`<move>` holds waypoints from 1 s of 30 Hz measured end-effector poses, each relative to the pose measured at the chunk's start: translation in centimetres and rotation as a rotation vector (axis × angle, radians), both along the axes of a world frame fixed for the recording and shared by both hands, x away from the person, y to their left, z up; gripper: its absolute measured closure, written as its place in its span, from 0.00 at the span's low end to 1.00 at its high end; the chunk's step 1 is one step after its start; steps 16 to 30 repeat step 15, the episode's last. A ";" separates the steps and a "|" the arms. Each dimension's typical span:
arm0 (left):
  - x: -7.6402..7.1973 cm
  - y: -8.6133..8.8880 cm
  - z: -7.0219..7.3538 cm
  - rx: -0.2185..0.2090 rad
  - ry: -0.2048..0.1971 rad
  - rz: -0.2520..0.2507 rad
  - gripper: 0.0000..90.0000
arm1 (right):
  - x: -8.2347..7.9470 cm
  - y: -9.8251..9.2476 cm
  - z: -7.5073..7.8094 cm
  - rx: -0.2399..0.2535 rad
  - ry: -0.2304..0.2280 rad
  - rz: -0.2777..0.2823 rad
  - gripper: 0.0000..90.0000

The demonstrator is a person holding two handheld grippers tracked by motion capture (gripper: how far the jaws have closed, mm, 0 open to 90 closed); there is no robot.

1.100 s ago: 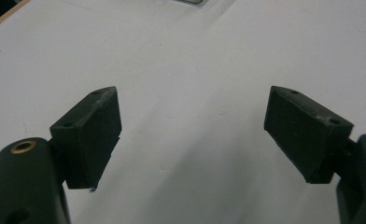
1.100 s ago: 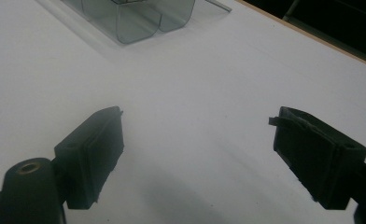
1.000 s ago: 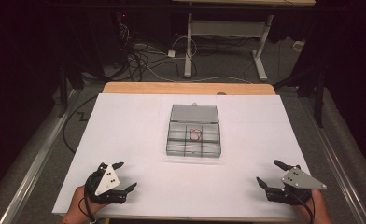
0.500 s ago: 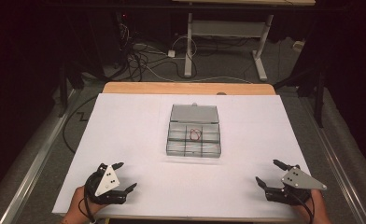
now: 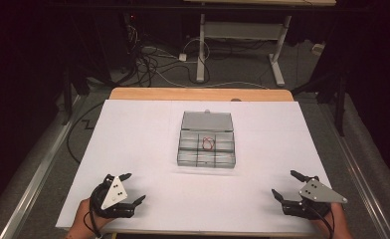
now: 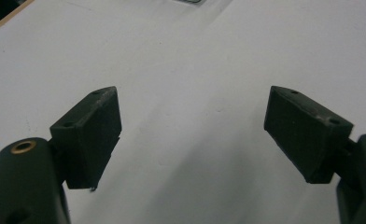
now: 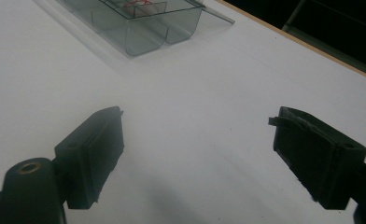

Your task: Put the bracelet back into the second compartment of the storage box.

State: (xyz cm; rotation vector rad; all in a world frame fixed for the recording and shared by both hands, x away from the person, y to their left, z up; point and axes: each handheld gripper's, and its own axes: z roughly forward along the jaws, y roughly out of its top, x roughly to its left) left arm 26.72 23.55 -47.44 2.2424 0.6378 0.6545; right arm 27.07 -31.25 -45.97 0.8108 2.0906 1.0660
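the left gripper [image 5: 132,188] rests at the near left corner of the white table [image 5: 148,134], jaws spread wide and empty, as a second ago. the clear compartment box [image 5: 206,144] sits mid-table with its lid open and a red band [image 5: 208,144] in a middle compartment, unmoved. the right gripper [image 5: 286,184] at the near right, also wide open and empty, has barely shifted.

Left gripper [image 6: 193,135] jaws spread wide, nothing between, above white table [image 6: 195,60]

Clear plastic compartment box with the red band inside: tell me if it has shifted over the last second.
No. The clear plastic compartment box sits in the same spot on the white table sheet, equally far from the wooden table edge behind it.
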 end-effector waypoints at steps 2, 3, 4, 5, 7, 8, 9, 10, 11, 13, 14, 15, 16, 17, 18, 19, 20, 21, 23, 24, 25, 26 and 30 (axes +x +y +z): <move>0.0 0.0 0.0 -0.002 0.001 0.003 0.20 | 0.0 0.0 0.0 -0.004 -0.006 0.004 0.19; 0.0 0.0 0.0 -0.001 0.002 0.004 0.20 | 0.0 0.0 0.0 -0.003 -0.005 0.005 0.19; 0.1 0.0 0.0 0.000 0.002 0.004 0.20 | 0.0 0.0 0.0 -0.002 -0.004 0.005 0.19; 0.1 0.0 0.0 0.001 0.002 0.003 0.20 | 0.0 0.0 0.0 0.000 -0.005 0.005 0.19; 0.1 0.0 0.0 0.001 0.003 0.002 0.20 | 0.0 0.0 0.0 0.001 -0.005 0.007 0.19; 0.1 0.0 0.0 0.000 0.003 0.002 0.20 | 0.0 0.0 0.0 0.001 -0.005 0.009 0.19; 0.2 0.0 0.0 -0.001 0.004 0.002 0.20 | 0.0 0.0 0.0 0.002 -0.005 0.009 0.19; 0.2 0.0 0.0 -0.002 0.004 0.002 0.20 | -0.1 0.0 0.0 0.003 -0.003 0.008 0.19; 0.2 0.0 0.0 -0.002 0.005 0.003 0.20 | 0.0 0.0 0.0 0.001 -0.004 0.008 0.19; 0.3 0.0 0.0 -0.005 0.005 0.002 0.20 | 0.0 0.0 0.0 0.002 -0.001 0.005 0.19; 0.3 0.0 0.0 -0.006 0.004 0.001 0.20 | 0.0 0.0 0.0 0.003 0.000 0.003 0.19; 0.4 -0.1 0.0 -0.005 0.004 0.000 0.20 | 0.0 0.0 0.0 0.002 -0.002 0.002 0.19; 0.4 -0.1 0.0 -0.005 0.004 0.000 0.20 | 0.0 0.0 0.0 0.002 -0.002 0.002 0.19; 0.4 -0.1 0.0 -0.005 0.004 0.000 0.20 | 0.0 0.0 0.0 0.002 -0.002 0.002 0.19; 0.4 -0.1 0.0 -0.005 0.004 0.000 0.20 | 0.0 0.0 0.0 0.002 -0.002 0.002 0.19; 0.4 -0.1 0.0 -0.005 0.004 0.000 0.20 | 0.0 0.0 0.0 0.002 -0.002 0.002 0.19; 0.4 -0.1 0.0 -0.005 0.004 0.000 0.20 | 0.0 0.0 0.0 0.002 -0.002 0.002 0.19; 0.4 -0.1 0.0 -0.005 0.004 0.000 0.20 | 0.0 0.0 0.0 0.002 -0.002 0.002 0.19; 0.4 -0.1 0.0 -0.005 0.004 0.000 0.20 | 0.0 0.0 0.0 0.002 -0.002 0.002 0.19; 0.4 -0.1 0.0 -0.005 0.004 0.000 0.20 | 0.0 0.0 0.0 0.002 -0.002 0.002 0.19; 0.4 -0.1 0.0 -0.005 0.004 0.000 0.20 | 0.0 0.0 0.0 0.002 -0.002 0.002 0.19; 0.4 -0.1 0.0 -0.005 0.004 0.000 0.20 | 0.0 0.0 0.0 0.002 -0.002 0.002 0.19; 0.4 -0.1 0.0 -0.005 0.004 0.000 0.20 | 0.0 0.0 0.0 0.002 -0.002 0.002 0.19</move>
